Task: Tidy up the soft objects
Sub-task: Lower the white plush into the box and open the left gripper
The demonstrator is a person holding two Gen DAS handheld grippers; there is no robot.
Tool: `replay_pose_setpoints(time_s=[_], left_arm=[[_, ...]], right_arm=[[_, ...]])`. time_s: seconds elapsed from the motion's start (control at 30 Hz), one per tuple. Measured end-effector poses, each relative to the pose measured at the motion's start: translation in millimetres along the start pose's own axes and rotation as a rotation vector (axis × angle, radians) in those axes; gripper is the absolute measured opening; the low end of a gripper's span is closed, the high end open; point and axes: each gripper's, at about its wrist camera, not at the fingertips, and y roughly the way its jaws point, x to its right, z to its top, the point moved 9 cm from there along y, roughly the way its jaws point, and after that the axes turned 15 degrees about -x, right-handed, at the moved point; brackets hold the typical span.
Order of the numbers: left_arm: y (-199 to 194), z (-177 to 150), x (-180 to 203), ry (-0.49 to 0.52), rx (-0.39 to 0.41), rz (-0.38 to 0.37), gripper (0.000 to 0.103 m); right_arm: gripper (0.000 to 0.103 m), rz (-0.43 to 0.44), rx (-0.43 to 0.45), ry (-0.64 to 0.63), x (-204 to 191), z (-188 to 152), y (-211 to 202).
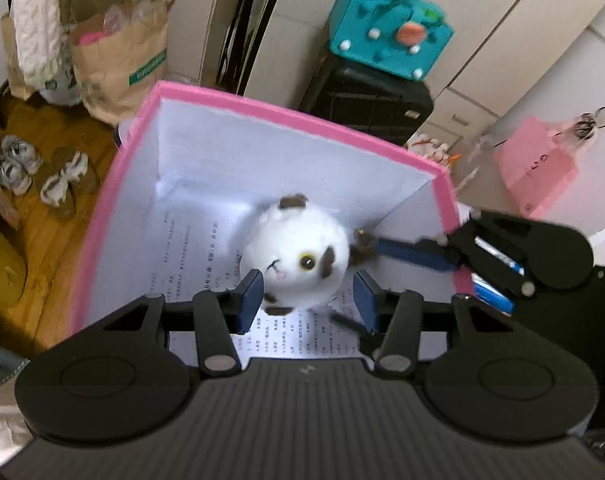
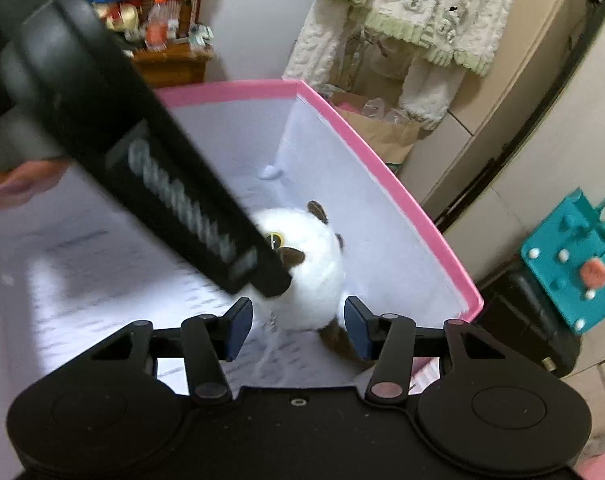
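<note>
The white plush toy [image 1: 298, 252] sits mid-frame inside the pink-rimmed box [image 1: 238, 98], on printed paper [image 1: 286, 340] lining its bottom. Left gripper [image 1: 308, 300] and right gripper [image 2: 298, 328] both stand spread, pinching nothing, the toy just beyond their fingertips. Beyond the box: wooden floor [image 1: 34, 216] at left with shoes [image 1: 16, 166], paper bag [image 1: 118, 64] upper left, teal bag [image 1: 390, 32] on a black suitcase [image 1: 366, 108] at top.

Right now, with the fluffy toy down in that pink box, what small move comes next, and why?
Probably lift the left gripper straight up. The plush toy seems to rest on the floor of the pink-rimmed box, and the jaws stand apart either side of it, not squeezing.
</note>
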Motion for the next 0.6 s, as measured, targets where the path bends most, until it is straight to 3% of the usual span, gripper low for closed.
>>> replay_pose_setpoints(time_s=[0.13,0.2,0.43,0.6], left_arm=[[-34,-11,2,0.059,0.087,0.072,0.049],[-46,-18,3,0.083,0.106,0.087,0.054],[-71,-48,10,0.146,0.108,0.106,0.056],[-88,-68,21,0.197,0.112,0.137,0.059]], right_arm=[[0.062,0.044,0.062,0.095,-2,-7,-24],[0.062,0.086,0.084,0.154,-5,-12,-33],[0.062,0.158,0.133,0.237,-22,-31,-62],[0.062,0.134,0.162,0.29,-22,-39,-88]])
